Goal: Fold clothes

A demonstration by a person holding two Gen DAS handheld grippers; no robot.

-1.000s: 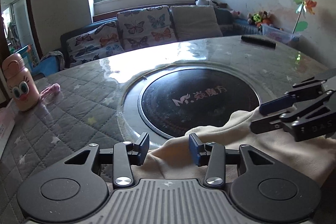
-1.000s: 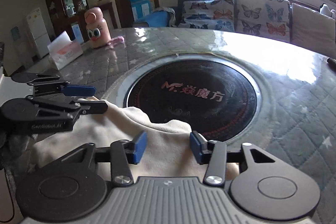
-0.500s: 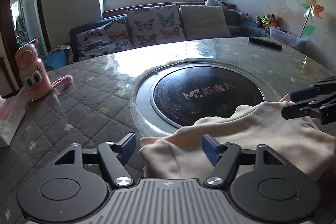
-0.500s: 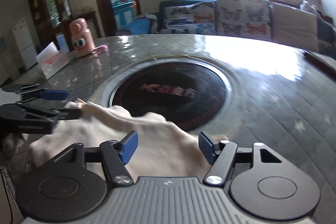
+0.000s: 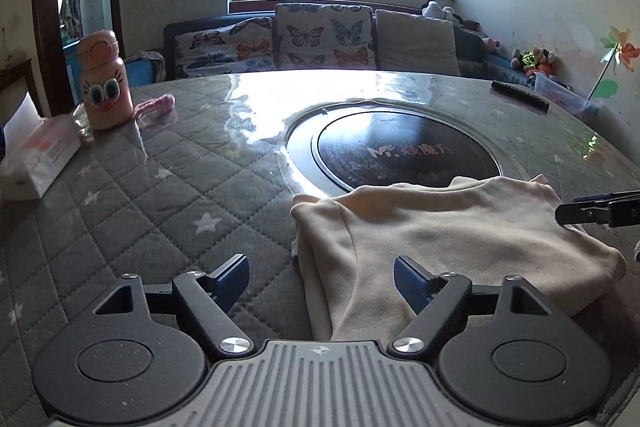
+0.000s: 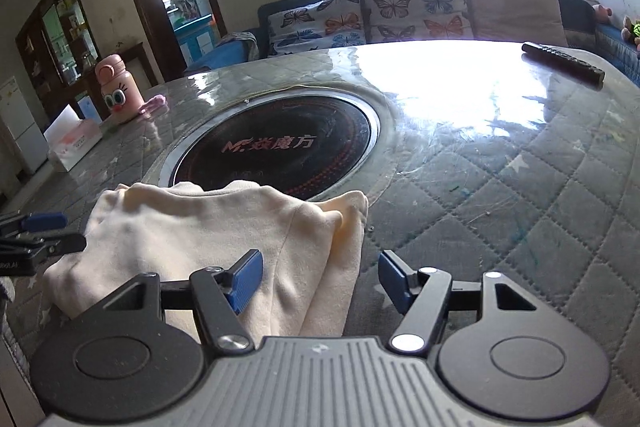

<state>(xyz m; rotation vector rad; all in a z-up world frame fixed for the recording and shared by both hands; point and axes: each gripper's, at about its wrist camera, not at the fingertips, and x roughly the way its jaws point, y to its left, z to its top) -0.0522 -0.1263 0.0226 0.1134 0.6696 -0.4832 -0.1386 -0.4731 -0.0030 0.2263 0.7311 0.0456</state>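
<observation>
A cream-coloured garment (image 5: 440,231) lies folded on the quilted grey table, its far edge overlapping the black round hob. It also shows in the right wrist view (image 6: 216,227). My left gripper (image 5: 320,277) is open and empty, its jaws spread over the garment's left edge. My right gripper (image 6: 320,277) is open and empty over the garment's right edge. The right gripper shows at the right edge of the left wrist view (image 5: 596,207); the left gripper shows at the left edge of the right wrist view (image 6: 40,235).
The black round hob (image 5: 404,155) sits in the table's middle. A pink bottle (image 5: 105,85), a tissue pack (image 5: 38,157) and a pink cloth bit (image 5: 154,105) stand at the far left. A black remote (image 6: 562,65) lies at the far right. A sofa stands behind.
Both grippers opened wider, let go of the garment and drew back towards me. The garment now lies flat on the table.
</observation>
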